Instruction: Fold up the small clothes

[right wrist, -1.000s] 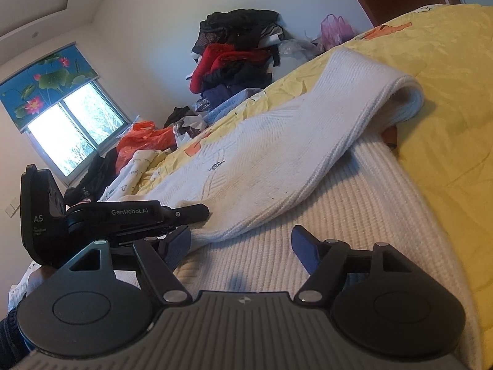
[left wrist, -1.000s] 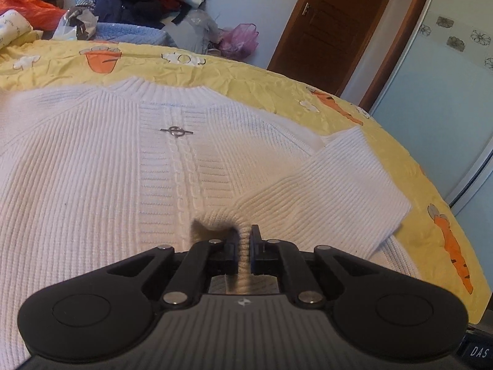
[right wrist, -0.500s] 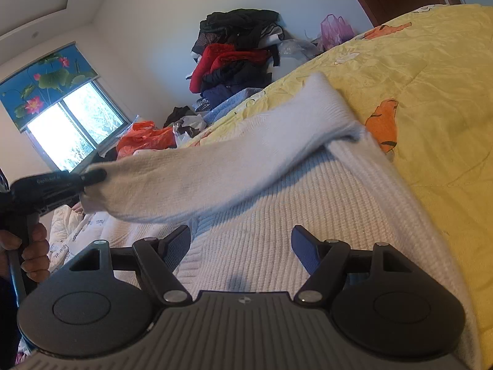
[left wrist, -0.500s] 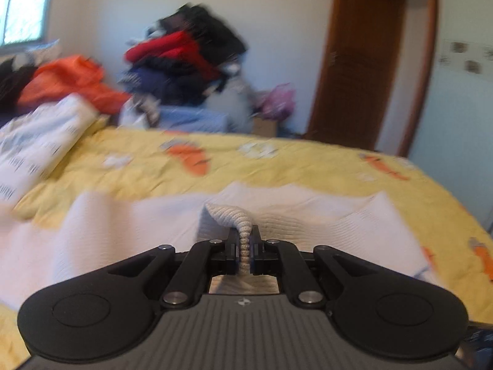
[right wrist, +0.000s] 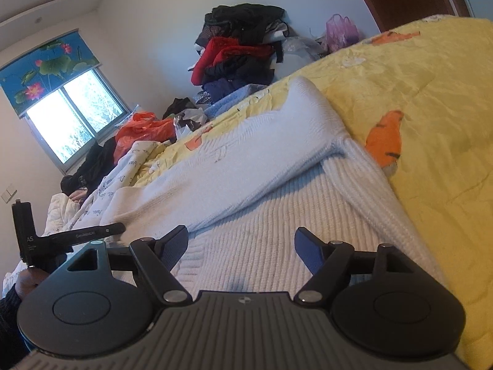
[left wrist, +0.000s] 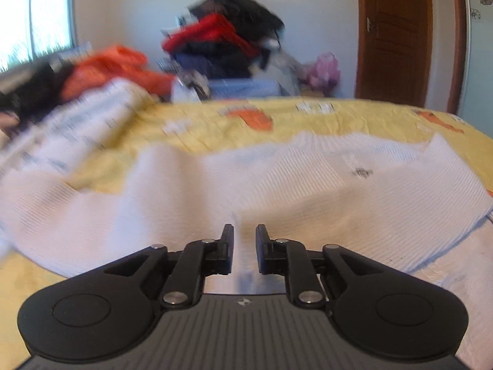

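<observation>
- White knit sweater (right wrist: pixel 262 166) lies flat on the yellow carrot-print quilt (right wrist: pixel 425 98), filling centre and lower frame in both views; one sleeve is folded across the body, diagonal band from upper centre down to lower left in the right wrist view.
- L gripper (left wrist: pixel 244 240): jaws have just been opening, now a narrow gap w/ nothing pinched; only sweater fabric shows behind and below the gap. Seen from the right wrist view it sits at lower left edge (right wrist: pixel 117 229), tip at or just over the sleeve's loose end; contact can't be told.
- R gripper (right wrist: pixel 240 242): jaws wide apart, empty, low over the ribbed sweater body at bottom centre.
- Risk 1: the sleeve end may spring or slide back off the body, since thick knit is bouncy and the drop looks untidy near lower left.
- Risk 2: as L backs off, a finger (left wrist: pixel 227 246) could snag the loose knit and drag the fold open, gap being so narrow.
- Risk 3: left view is blurred, so sleeve lie isn't certain; the fold could be skewed, and the next fold would then come out lopsided.
- Risk 4: R jaws so near the ribbing might scoop two layers, or bunch the quilt along w/ the hem.
- Clothes pile (right wrist: pixel 243 49) at upper centre is well apart, no bother.
</observation>
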